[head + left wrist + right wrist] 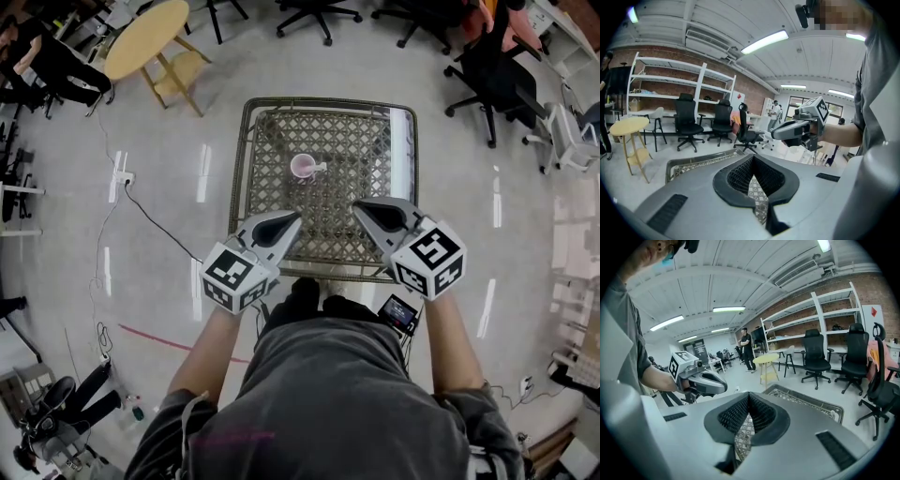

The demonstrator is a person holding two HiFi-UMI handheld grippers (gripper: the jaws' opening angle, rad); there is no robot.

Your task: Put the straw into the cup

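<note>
Desk [246, 159]: a square top of open lattice in a metal frame. It carries the cup and nothing else that can be made out.

Left tongs [294, 218] and right tongs [357, 207]: both are held over the desk edge nearest the person, well short of the cup, one to either side of it and pointing toward it. Each gripper view shows its jaws brought together at the tips with only the lattice visible beyond, so both are closed and empty.

Cup [303, 166]: small, pale pink and upright, near the middle of the desk.

Stub [320, 167]: a short pale piece projects from the cup's right rim. It is too small to tell whether it is the straw leaning out or a handle. No straw shows anywhere else around the cup.

Assessment: this fits either a straw already resting in the cup with both tongs drawn clear, or a straw out of sight and yet to be fetched. The pictures do not settle which.

Recommendation: identify the stub before anything is moved. Any work near the cup should come from above its rim. A cup this light is likely to slide or tip on the lattice if knocked from the side.
</note>
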